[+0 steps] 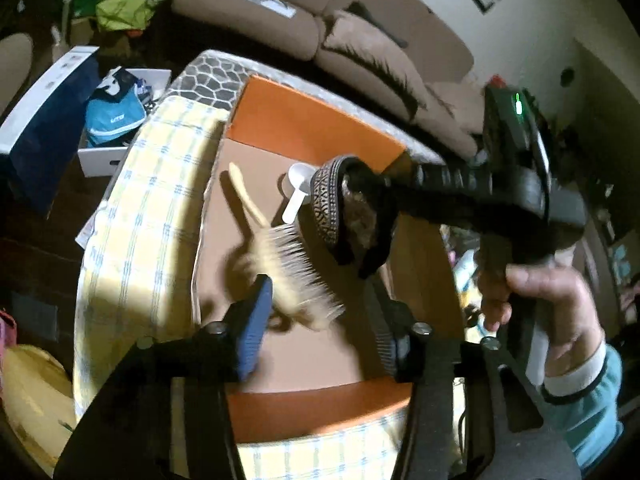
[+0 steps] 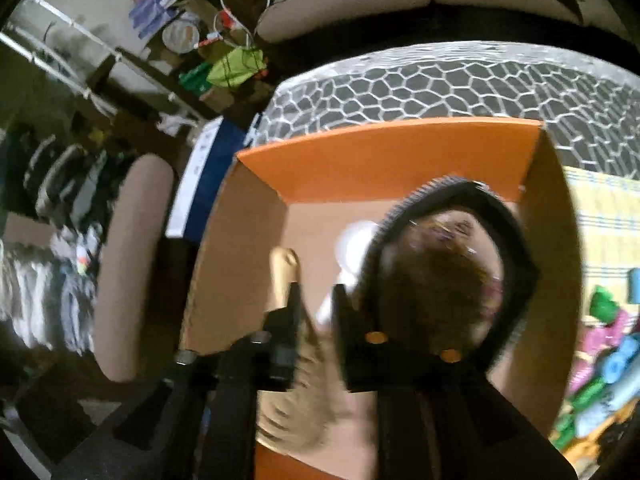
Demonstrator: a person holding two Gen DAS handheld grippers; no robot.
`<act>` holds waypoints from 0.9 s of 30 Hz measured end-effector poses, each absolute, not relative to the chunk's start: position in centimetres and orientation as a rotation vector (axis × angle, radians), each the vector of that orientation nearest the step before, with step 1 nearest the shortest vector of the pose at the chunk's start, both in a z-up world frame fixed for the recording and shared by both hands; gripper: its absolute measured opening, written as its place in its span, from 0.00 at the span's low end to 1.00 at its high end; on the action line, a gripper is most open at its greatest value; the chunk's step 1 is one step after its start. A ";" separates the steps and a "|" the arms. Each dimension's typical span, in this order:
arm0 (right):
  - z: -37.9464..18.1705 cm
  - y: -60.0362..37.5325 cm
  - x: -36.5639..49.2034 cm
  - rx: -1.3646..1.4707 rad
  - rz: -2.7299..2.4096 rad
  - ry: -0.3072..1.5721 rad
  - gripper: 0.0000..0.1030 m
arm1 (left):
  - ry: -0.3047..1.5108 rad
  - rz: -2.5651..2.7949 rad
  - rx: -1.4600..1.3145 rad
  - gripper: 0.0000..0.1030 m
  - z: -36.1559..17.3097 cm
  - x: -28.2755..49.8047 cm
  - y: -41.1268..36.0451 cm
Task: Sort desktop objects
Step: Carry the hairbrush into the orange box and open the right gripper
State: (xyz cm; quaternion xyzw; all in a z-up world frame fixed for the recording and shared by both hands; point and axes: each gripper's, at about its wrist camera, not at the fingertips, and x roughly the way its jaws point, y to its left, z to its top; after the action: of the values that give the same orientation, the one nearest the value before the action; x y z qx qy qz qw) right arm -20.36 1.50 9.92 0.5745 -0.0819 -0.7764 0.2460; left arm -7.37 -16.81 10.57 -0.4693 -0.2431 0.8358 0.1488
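Note:
An open orange box lies under both grippers. A cream wooden hairbrush, blurred, is inside it, just past the blue pad of my left gripper. That gripper's fingers stand apart and neither presses on the brush. A white scoop lies on the box floor. My right gripper reaches in from the right with a narrow gap and nothing between its fingers. A black oval object with a patterned rim sits against the outer side of its right finger.
The box stands on a yellow checked cloth over a honeycomb-patterned top. A brown sofa is behind it. Boxes and bags crowd the floor at left. Colourful small items lie right of the box. A hand holds the right gripper.

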 end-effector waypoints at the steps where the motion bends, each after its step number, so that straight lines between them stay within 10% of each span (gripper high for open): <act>1: 10.0 1.7 -19.8 1.567 -2.118 -0.193 0.41 | -0.739 2.407 -1.329 0.50 10.7 -6.8 -17.0; 27: 3.0 -5.5 -11.5 1.843 -1.740 0.243 0.65 | -1.057 2.519 -1.165 0.77 12.2 -1.4 -20.8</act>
State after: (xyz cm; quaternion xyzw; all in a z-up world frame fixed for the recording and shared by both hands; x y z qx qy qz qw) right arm -11.54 -5.54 3.04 0.6921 0.0911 -0.6532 0.2934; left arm -1.43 -20.76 12.21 -0.3908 -0.3545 0.8451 0.0860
